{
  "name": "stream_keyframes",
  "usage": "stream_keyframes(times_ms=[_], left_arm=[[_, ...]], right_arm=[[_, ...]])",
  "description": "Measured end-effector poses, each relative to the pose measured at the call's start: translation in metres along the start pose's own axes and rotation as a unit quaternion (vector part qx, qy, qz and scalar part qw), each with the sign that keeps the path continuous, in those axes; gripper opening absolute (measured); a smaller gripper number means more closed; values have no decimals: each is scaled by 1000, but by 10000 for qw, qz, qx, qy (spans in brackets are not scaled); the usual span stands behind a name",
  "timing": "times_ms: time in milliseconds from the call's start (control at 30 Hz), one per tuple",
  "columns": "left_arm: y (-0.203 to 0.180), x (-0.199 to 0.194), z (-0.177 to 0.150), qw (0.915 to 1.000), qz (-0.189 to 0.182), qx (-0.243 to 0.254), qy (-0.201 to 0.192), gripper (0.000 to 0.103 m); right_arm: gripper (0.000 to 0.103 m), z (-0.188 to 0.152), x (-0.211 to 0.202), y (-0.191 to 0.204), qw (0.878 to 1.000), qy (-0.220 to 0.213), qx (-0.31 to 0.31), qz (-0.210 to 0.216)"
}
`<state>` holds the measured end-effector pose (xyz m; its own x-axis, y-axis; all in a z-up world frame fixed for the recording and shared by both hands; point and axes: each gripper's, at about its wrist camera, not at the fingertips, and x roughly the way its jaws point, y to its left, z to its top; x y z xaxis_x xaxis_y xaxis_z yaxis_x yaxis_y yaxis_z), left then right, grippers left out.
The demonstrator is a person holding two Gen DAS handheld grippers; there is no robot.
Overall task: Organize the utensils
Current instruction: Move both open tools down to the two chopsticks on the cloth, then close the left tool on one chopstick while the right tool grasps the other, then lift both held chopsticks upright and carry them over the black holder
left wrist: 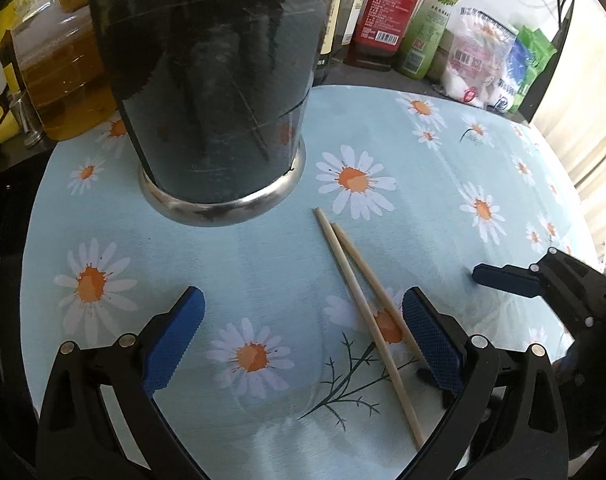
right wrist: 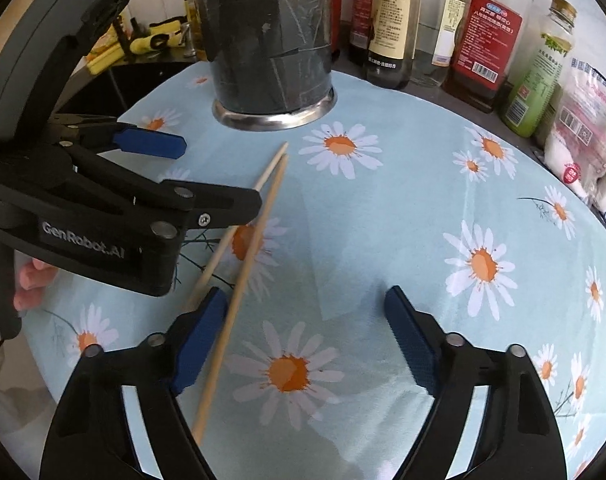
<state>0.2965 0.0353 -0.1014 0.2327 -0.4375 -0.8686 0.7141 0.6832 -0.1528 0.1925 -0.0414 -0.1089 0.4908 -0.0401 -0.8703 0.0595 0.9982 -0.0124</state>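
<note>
down on the daisy-print tabletop (left wrist: 443, 184) lie two wooden chopsticks (left wrist: 355, 280), side by side and just crossing, a little in front of the dark cylindrical holder (left wrist: 215, 92) with its steel base ring. left gripper (left wrist: 303, 340) hangs low over them, jaws wide apart and holding nothing, one blue pad just beside the sticks. right gripper (right wrist: 307, 336) is also spread, gripping nothing, one chopstick running between its jaws. bottles (right wrist: 483, 40) line the back edge.
</note>
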Motion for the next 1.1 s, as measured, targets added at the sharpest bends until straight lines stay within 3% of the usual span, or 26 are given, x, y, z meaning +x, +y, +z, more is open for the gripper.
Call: stream_keyframes(times_ms=[133,233,333,433,467,533,633,800,900,1100], left_arm=[[-6,3,0,9997,207,-112,78,97],[-14,7,-1,9986,495,-83,180,97],[-20,9,-4,9969,736,-48,277,97],[-21,9,-5,9951,913,-111,361,94],[-21,8,-5,9948,930,-155,386,91],[-23,6,-5,9944,950,-207,408,84],[-24,-1,-7,9941,963,-247,436,60],[-15,-14,-15,9929,915,-512,564,11],[-6,-21,-26,9919,682,-861,643,5],[8,-38,-49,9852,725,-1408,650,5]], right_arm=[[66,0,-3,-14,9999,84,-63,26],[56,0,-4,-22,9998,76,-166,95],[41,1,-6,-28,9993,44,-318,197],[17,3,-6,-38,9995,47,-248,200],[10,3,-6,-44,9996,54,-198,187],[6,3,-6,-49,9995,53,-156,274],[5,3,-6,-53,9991,41,-202,367],[5,4,-8,-67,9962,75,-146,856],[5,6,-14,-75,9936,-4,-129,1120],[5,13,-28,-91,9909,-186,-150,1326]])
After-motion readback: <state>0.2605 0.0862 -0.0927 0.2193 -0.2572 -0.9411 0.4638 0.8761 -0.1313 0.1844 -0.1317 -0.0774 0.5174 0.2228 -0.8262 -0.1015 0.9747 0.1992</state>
